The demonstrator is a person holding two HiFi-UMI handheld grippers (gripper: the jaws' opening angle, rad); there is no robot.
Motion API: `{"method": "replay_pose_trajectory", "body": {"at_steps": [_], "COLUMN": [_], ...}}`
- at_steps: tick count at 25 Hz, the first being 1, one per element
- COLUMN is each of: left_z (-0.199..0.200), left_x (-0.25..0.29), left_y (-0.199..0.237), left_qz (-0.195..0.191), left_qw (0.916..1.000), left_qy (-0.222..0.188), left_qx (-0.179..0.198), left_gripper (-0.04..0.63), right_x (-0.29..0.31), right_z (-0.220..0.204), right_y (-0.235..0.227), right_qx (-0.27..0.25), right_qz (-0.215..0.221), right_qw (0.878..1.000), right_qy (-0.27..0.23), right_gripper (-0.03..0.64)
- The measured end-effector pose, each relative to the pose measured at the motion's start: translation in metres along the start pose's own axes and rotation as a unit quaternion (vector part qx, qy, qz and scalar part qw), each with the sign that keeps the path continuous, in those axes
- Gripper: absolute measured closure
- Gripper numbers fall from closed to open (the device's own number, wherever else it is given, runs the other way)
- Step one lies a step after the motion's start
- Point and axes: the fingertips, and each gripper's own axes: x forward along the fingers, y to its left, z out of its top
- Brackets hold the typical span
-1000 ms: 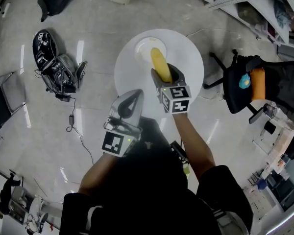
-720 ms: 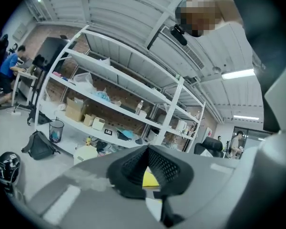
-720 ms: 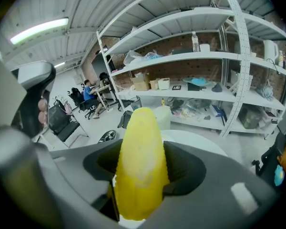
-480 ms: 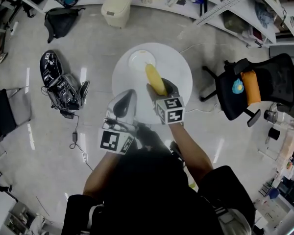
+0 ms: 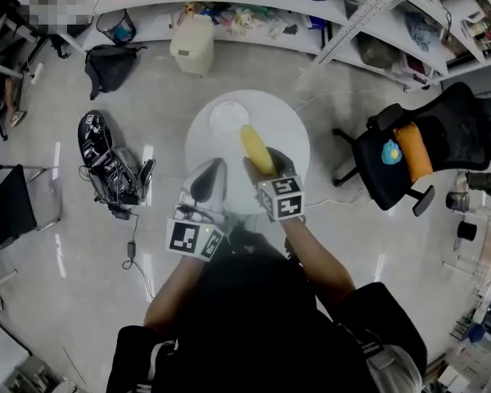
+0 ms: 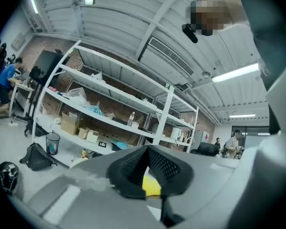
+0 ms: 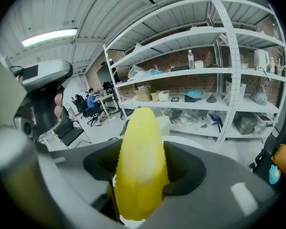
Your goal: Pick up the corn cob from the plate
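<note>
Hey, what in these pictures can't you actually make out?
Corn cob: its lower end, in the right gripper view, is buried between the fingers of the right gripper.
Plate: in the head view, too small to tell if anything is left on it.
Table: in the left gripper view, blocked by the shut fingers of the left gripper; only a yellow sliver shows through.

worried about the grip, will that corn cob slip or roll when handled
Probably stiff: the corn cob juts straight from the right gripper without sagging. Round and tapered, so it would likely roll in a curve if set down. Its ridged kernels may aid grip.
</note>
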Motion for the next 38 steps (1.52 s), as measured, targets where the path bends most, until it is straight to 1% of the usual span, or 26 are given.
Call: {"method": "replay_pose_trajectory", "body": {"at_steps": [4,10,14,18,23,28,38], "left_z": [0.007,0.018,0.022,0.025,0.037,0.044,0.051], "left_x": [-0.010,-0.028,-0.041,-0.052,-0.062,-0.074,-0.093], "left_y": [-0.020,-0.044,-0.055,-0.066,-0.067,-0.060,-0.048], "left_qz": [0.000,0.002,0.000,-0.008,-0.016,-0.025,-0.046], "left_qw": [0.9999,0.9995,0.9989,0.9985,0.9976,0.9972,0.9968], "left_qy": [-0.012,-0.026,-0.031,-0.035,-0.045,-0.046,-0.042], "left_qx": [0.008,0.020,0.036,0.041,0.050,0.053,0.051], "left_gripper": [0.592,0.592,0.592,0.592,0.592,0.592,0.592], "right_x": [-0.026,-0.068,-0.097,-0.127,-0.148,-0.160,-0.169], "right_z": [0.002,0.010,0.018,0.023,0.032,0.040,0.037], "right_y": [0.004,0.015,0.026,0.034,0.044,0.058,0.091], "right_qx": [0.002,-0.001,-0.004,0.001,-0.001,-0.004,-0.002], "right_qz": [0.002,0.007,0.010,0.007,0.000,-0.012,-0.029], "right_qw": [1.000,0.999,0.997,0.995,0.992,0.990,0.989], "right_qy": [-0.012,-0.045,-0.080,-0.103,-0.123,-0.137,-0.148], "right_gripper": [0.349,0.350,0.349,0.350,0.350,0.350,0.349]}}
